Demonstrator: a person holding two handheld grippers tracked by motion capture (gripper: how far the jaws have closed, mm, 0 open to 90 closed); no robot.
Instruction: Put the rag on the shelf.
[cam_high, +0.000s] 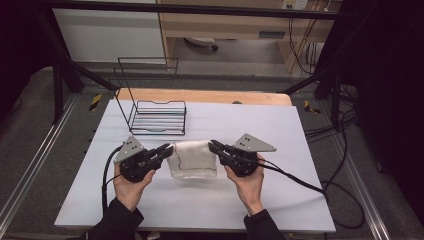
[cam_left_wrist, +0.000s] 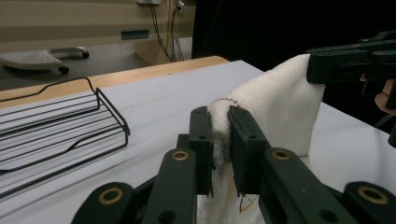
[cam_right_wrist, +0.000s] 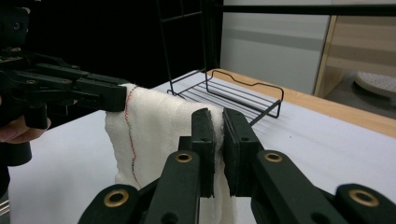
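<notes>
A: Both tongs are pinching the cloth (cam_high: 192, 159) now — left gripper (cam_high: 162, 151) on one top corner, right gripper (cam_high: 216, 148) on the other — and it's hanging between them mid-table, lower edge apparently brushing the table (cam_high: 300, 200).

B: So gripping's done; folding or placing is remaining. Rack (cam_high: 159, 118) is sitting just behind — open room lying nearer the person.

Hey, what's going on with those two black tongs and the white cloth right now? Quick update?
Left tongs and right tongs both shut on the white cloth, one corner each. Cloth hangs between them over the table. Wire rack sits behind, apart.
</notes>
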